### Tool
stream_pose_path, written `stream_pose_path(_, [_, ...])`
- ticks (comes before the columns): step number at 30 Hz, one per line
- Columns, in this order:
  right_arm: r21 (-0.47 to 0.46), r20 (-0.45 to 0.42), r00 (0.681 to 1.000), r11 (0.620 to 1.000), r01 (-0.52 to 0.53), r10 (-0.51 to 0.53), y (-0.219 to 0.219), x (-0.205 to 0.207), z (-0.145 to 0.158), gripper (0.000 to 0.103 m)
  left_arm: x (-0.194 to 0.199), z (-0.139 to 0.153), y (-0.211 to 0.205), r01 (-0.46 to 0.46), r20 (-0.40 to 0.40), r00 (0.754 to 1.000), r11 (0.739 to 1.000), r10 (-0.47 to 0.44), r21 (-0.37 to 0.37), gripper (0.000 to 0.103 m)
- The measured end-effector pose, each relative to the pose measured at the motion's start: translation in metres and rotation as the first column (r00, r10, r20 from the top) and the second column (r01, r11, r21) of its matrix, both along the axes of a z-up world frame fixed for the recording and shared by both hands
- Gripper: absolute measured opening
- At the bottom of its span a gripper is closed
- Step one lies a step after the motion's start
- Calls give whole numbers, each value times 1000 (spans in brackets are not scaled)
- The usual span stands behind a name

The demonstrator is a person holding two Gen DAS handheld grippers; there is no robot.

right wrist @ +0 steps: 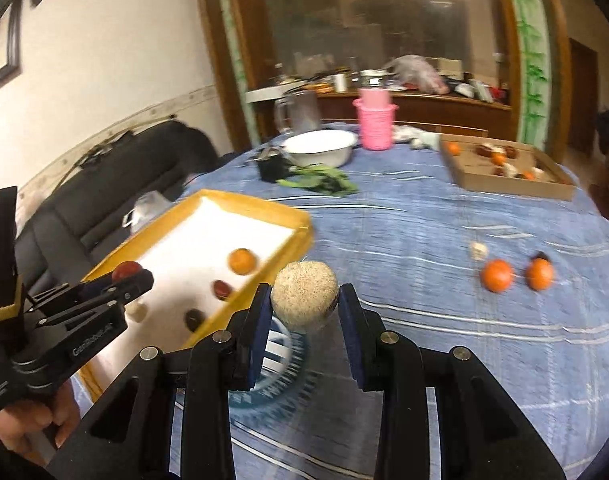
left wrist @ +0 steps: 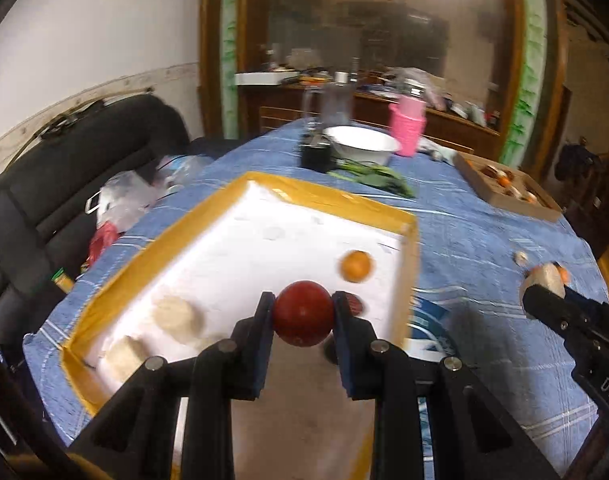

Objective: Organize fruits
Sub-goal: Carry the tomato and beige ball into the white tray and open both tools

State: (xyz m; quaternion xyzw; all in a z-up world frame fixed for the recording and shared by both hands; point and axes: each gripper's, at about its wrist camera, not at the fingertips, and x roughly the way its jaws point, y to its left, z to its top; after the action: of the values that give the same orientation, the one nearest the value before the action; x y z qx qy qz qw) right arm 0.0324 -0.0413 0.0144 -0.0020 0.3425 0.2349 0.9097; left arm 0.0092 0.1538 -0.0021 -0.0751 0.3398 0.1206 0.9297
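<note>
Left gripper (left wrist: 303, 312): nearest in the left wrist view; its two fingers press on either side of a red fruit (left wrist: 303, 313), held above the near part of the yellow-rimmed tray (left wrist: 324, 194). In the right wrist view it shows at the left (right wrist: 128, 274), a hand (right wrist: 32, 424) on its handle.
Right gripper (right wrist: 304, 302): closed around a pale, rough-skinned round fruit (right wrist: 304, 298), both fingers touching it, held above the tablecloth (right wrist: 444, 340) just beside the tray's right rim (right wrist: 264, 280).
Printed patch (right wrist: 276, 356): a blue-and-white pattern on the tablecloth below the right gripper; blurred, its nature cannot be told.
Tray contents: on the white floor lie an orange fruit (right wrist: 242, 261), a dark red fruit (right wrist: 222, 289) and a darker one (right wrist: 193, 319) toward the near right rim; pale rounded pieces (left wrist: 178, 314) lie by the near left corner.
Loose fruit: two orange fruits (right wrist: 497, 275) (right wrist: 539, 274) sit side by side toward the tabletop's right edge, apart from the tray; a small pale piece (right wrist: 478, 250) lies just behind them.
Cardboard box (right wrist: 516, 188): at the far right corner, holding mixed orange, dark and pale fruits.
Green leaves (right wrist: 324, 182): mid-tabletop, beyond the tray.
White bowl (right wrist: 318, 148): behind the leaves, with a small black container (right wrist: 270, 168) to its left.
Pink basket (right wrist: 375, 122): at the far edge, right of the bowl.
Glass mug (right wrist: 298, 112): at the far edge, left of the basket.
Black seat (left wrist: 64, 184): beside the tabletop's left edge.
</note>
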Motion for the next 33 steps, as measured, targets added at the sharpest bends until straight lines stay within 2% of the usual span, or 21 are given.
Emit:
stream_pose_path(7, [-14, -43, 993, 994, -109, 108, 59, 19, -10, 32, 3, -7, 39, -67, -24, 998, 998, 66, -12, 30])
stream_pose_path(13, [-25, -108, 981, 986, -167, 164, 91, 36, -24, 32, 15, -11, 63, -107, -64, 992, 994, 106, -8, 30])
stream_pose_path(22, [-59, -154, 966, 974, -217, 206, 113, 47, -42, 32, 23, -29, 74, -132, -129, 983, 991, 129, -15, 31])
stream_pose_path(33, [-85, -195, 959, 971, -224, 205, 121, 61, -56, 33, 26, -30, 79, -157, -148, 977, 987, 152, -22, 32])
